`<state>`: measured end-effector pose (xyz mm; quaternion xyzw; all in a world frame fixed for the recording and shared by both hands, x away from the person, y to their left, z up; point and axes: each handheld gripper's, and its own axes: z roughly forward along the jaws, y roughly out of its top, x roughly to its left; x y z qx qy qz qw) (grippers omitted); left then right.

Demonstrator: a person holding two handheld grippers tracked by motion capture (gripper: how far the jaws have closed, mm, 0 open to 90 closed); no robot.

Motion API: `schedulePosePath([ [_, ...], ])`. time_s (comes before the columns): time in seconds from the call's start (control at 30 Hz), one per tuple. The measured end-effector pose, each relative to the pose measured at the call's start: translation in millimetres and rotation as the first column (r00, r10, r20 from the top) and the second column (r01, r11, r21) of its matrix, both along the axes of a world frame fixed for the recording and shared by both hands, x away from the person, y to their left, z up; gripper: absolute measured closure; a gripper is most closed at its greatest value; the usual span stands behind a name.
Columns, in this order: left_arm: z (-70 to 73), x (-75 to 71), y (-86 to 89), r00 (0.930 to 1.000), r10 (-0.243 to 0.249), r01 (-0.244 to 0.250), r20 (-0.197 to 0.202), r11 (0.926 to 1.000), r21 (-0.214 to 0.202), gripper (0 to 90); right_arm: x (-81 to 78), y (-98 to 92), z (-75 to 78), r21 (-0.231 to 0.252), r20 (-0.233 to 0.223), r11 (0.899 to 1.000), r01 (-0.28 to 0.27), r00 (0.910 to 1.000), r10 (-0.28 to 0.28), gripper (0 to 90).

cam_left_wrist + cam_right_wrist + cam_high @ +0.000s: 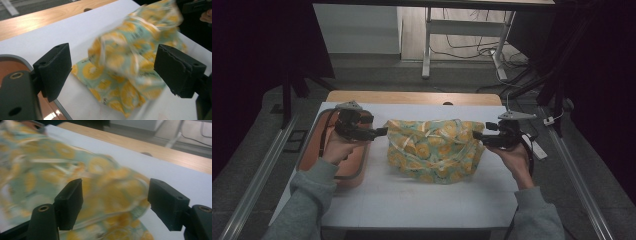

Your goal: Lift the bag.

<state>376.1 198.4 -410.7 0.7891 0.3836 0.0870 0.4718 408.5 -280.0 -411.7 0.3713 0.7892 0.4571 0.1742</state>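
A crumpled cloth (432,150) printed with orange slices on pale green lies in a heap on the middle of the white table cover (412,200). At the cloth's left edge my left gripper (384,131) points right with its jaws open. In the left gripper view the jaws (115,70) stand wide apart and the cloth (130,62) shows blurred beyond them, touching neither pad. From the right, my right gripper (474,135) points left at the cloth's other edge. The right gripper view shows open jaws (117,200) with the blurred cloth (50,175) ahead, unpressed.
An orange-brown tray with a grey rim (312,150) sits at the table's left, under my left hand; its rim (50,110) appears in the left gripper view. A bare wooden strip (412,96) runs along the far edge. Table legs and cables stand on the floor beyond.
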Motion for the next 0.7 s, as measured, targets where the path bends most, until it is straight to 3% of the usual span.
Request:
schedulePosePath([
  [0.27, 0.1, -18.7, -2.2, 0.9989, -0.008, 0.005, 0.046, 0.9982, 0.06, 19.3, -21.6, 1.7, 9.6, 0.022, 0.084, 0.998, -0.064, 0.9945, 0.062, 29.1],
  [0.5, -5.9, -37.2, 1.8, 0.9988, -0.015, 0.011, 0.047, 0.9971, 0.075, 22.1, -36.3, 3.2, -4.2, 0.022, 0.117, 0.993, -0.114, 0.987, 0.11, 31.6],
  [0.7, -13.8, -57.3, 1.4, 0.9982, -0.033, 0.027, 0.049, 0.9933, 0.112, 22.6, -50.8, 2.9, -16.7, 0.0, 0.132, 0.991, -0.132, 0.9826, 0.131, 32.1],
])
